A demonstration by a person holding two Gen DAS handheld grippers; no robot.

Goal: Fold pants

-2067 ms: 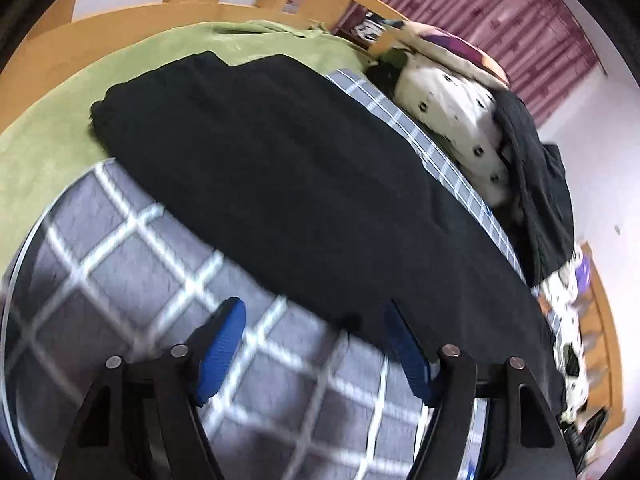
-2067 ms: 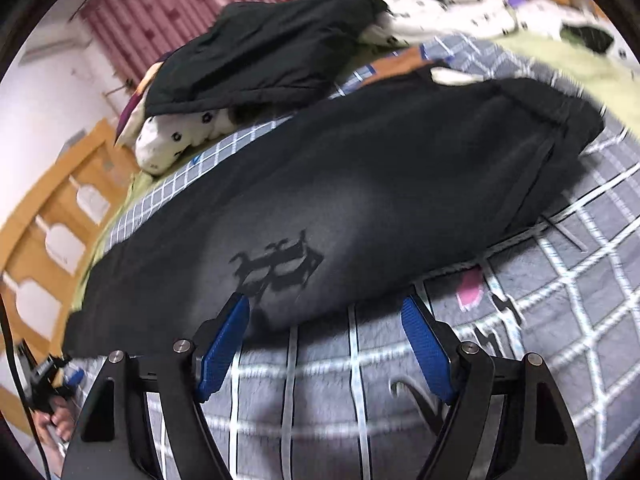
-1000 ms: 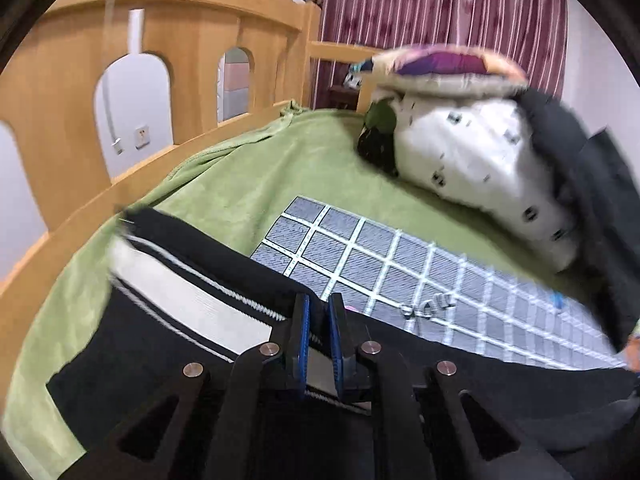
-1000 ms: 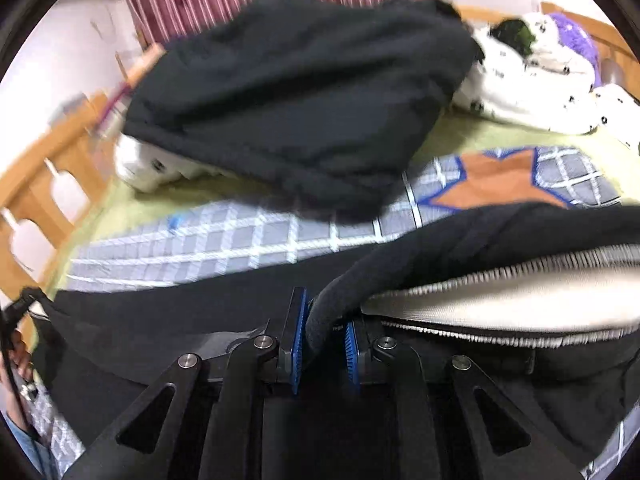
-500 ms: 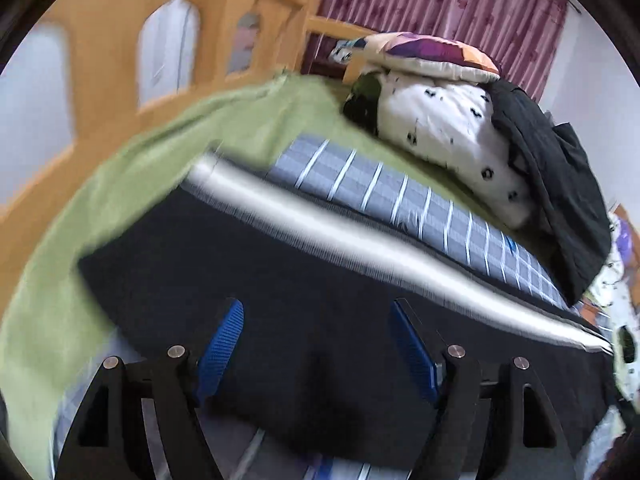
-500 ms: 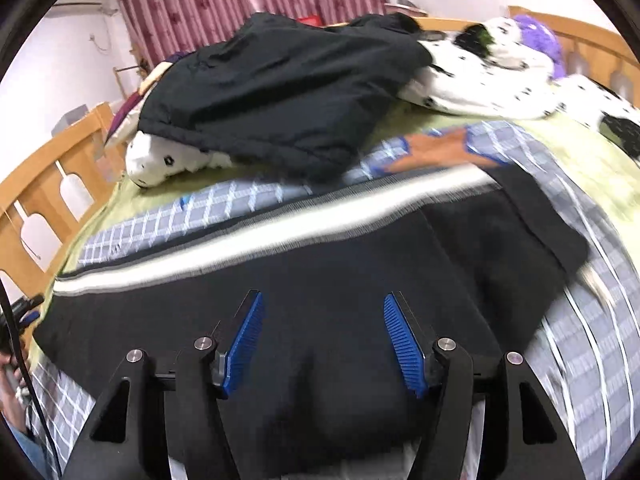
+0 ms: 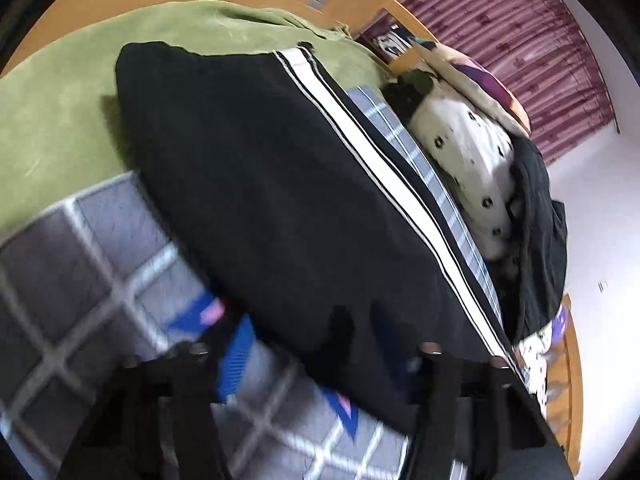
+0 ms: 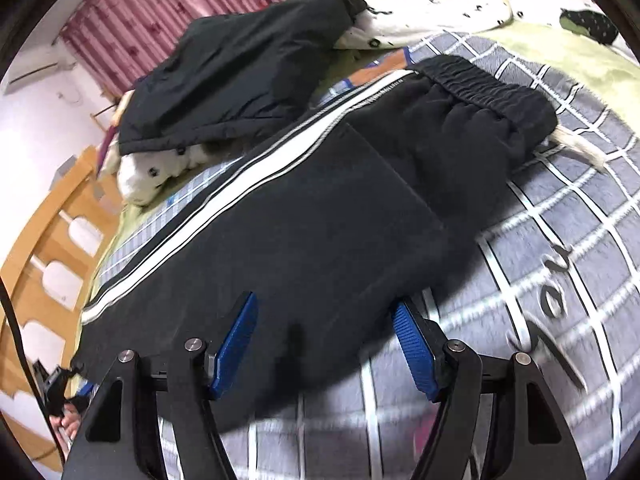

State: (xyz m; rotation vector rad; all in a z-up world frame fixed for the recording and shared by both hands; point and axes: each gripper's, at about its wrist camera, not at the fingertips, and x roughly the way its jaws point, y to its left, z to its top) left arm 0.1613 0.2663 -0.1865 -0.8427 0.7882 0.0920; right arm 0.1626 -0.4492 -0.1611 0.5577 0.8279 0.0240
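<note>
Now, quick pass.
Change: a second ago both grippers were pinched on the far long edge of the pants (image 8: 320, 216), lifting it; now both are let go and pulled back to the near side.
Pants: lying flat on the grey checked blanket (image 8: 560, 264), folded lengthwise, one leg over the other; the white side stripe (image 8: 224, 204) that was hidden two seconds ago now runs along the far edge.
Waistband: elastic end (image 8: 480, 84) sits at the right of the right wrist view, white drawcord (image 8: 580, 148) poking out onto the blanket.
Leg ends: far left in the left wrist view, cuffs (image 7: 160, 64) reaching onto the green sheet (image 7: 60, 128).
Left gripper (image 7: 316, 356): jaws spread wide, nothing between them, hovering at the near edge of the pants; view is motion-blurred, contact cannot be told.
Right gripper (image 8: 324, 348): jaws wide apart, empty, blue pads (image 8: 236, 344) over the near edge of the fabric.
Background: black jacket (image 8: 248, 64) and spotted bedding (image 7: 468, 160) piled beyond the pants, not touching them as far as seen.
Task meaning: lengthwise fold looks done; likely next is a crosswise fold, cuffs brought toward the waistband.
Risk: the top layer could slide off the lower leg when one end is picked up.
</note>
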